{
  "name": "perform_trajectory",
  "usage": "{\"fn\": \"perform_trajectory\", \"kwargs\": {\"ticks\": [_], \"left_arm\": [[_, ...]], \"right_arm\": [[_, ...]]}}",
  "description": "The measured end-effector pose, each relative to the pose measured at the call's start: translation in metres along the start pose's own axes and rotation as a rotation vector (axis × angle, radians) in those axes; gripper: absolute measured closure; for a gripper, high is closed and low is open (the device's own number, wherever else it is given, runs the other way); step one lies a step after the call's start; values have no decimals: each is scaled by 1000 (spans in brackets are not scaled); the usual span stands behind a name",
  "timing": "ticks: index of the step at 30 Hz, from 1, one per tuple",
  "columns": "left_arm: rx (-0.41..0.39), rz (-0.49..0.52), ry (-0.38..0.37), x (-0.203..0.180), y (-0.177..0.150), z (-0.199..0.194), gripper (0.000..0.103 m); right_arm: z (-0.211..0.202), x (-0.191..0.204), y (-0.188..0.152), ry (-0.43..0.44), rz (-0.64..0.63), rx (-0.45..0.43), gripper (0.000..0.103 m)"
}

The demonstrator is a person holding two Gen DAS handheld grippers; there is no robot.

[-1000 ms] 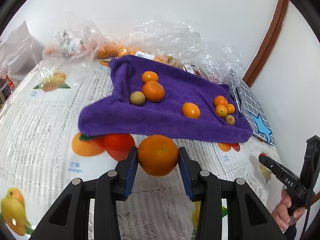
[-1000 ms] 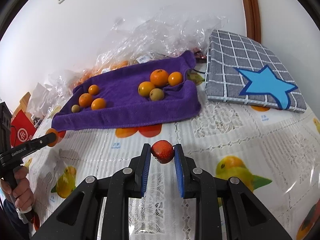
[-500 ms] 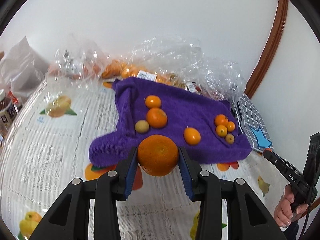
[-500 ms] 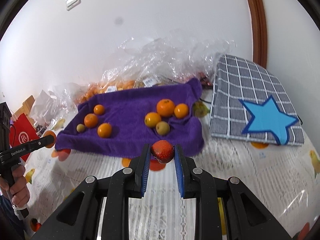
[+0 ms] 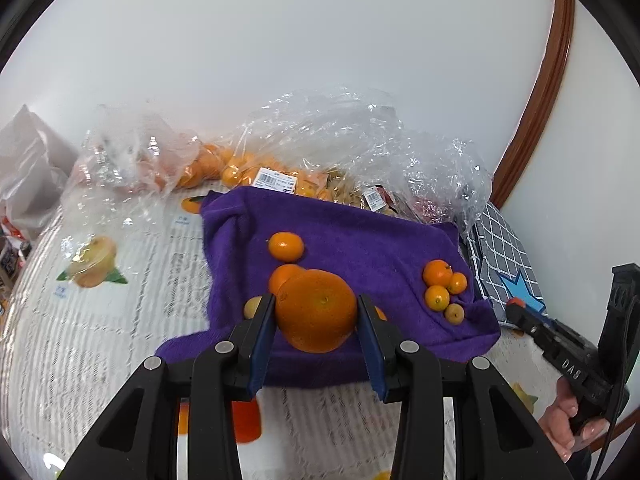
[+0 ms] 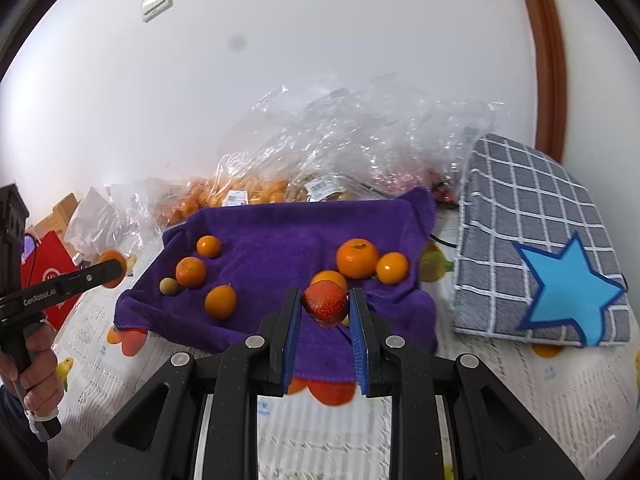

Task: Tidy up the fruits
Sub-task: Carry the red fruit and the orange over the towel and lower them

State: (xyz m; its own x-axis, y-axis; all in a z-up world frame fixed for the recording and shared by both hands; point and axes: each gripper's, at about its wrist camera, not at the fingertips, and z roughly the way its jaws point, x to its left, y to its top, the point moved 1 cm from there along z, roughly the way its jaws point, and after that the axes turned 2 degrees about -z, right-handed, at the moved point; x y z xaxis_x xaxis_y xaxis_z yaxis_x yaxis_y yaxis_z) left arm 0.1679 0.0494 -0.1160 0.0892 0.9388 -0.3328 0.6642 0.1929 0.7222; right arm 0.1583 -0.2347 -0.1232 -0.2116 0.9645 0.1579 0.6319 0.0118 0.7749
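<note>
White wall behind bench. Purple towel holds small fruits. Right view alone shows wall switch. Left tool pinches big orange above towel; right tool pinches red fruit.

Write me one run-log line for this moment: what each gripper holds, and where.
left gripper: shut on large orange | right gripper: shut on red fruit | both above purple towel near edge

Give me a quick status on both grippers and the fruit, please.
Left gripper shut on large orange. Right gripper shut on small red fruit. Both poised at purple towel, two fruit clusters on it. Nothing blocking.
</note>
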Motion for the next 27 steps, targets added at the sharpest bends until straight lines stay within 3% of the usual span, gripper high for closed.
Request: {"fn": "perform_trajectory", "kwargs": {"ticks": [14, 27], "left_arm": [[102, 6, -20, -19, 26, 75, 65], [221, 48, 9, -31, 23, 125, 65]], "right_arm": [[67, 24, -2, 60, -76, 154, 79], [88, 29, -5, 74, -83, 214, 79]]}}
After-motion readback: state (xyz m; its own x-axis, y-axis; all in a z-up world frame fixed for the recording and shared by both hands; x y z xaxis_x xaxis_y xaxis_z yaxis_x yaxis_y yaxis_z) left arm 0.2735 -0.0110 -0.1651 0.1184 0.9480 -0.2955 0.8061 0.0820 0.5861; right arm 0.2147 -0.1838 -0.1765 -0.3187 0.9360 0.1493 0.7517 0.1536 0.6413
